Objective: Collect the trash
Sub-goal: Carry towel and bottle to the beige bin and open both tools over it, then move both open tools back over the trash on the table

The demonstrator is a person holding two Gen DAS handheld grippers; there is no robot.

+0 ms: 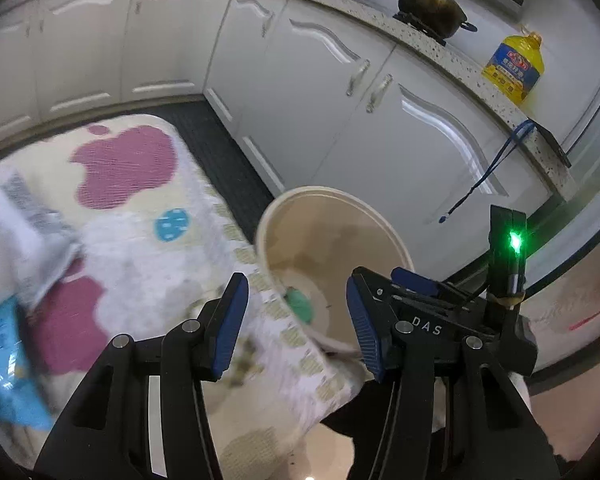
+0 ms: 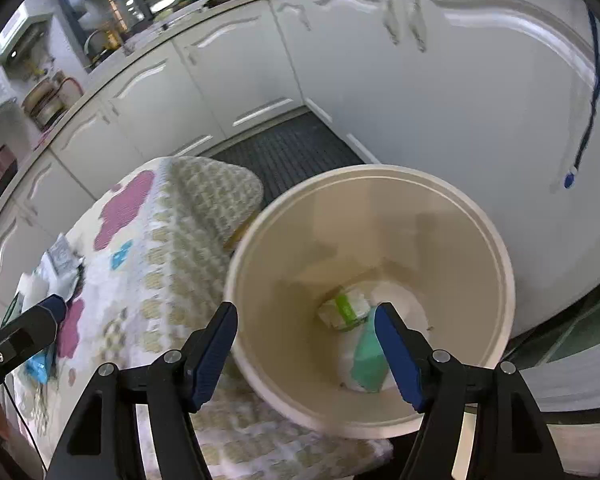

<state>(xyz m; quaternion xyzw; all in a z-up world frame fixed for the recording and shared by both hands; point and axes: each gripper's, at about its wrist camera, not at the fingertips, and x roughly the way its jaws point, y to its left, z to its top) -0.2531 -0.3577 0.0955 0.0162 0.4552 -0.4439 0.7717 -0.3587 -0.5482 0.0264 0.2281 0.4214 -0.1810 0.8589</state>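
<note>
A cream waste bin [image 2: 380, 208] stands beside a table under a patterned cloth [image 2: 172, 248]. At its bottom lie a white and green carton [image 2: 346, 312] and a teal packet [image 2: 368, 356]. My right gripper [image 2: 306, 308] hangs open over the bin's mouth, nothing between its pads. My left gripper [image 1: 296, 280] is open and empty too, over the table's edge next to the bin [image 1: 332, 208]. On the cloth [image 1: 140, 220] to the left lie blurred white and grey wrappers [image 1: 24, 232] and a blue packet [image 1: 4, 360].
White kitchen cabinets [image 1: 320, 100] run behind the table and bin, with a dark floor mat [image 2: 284, 152] between. On the counter stand two dark pots [image 1: 432, 4] and a yellow oil bottle [image 1: 516, 64]. A blue cord [image 1: 488, 172] hangs off the counter.
</note>
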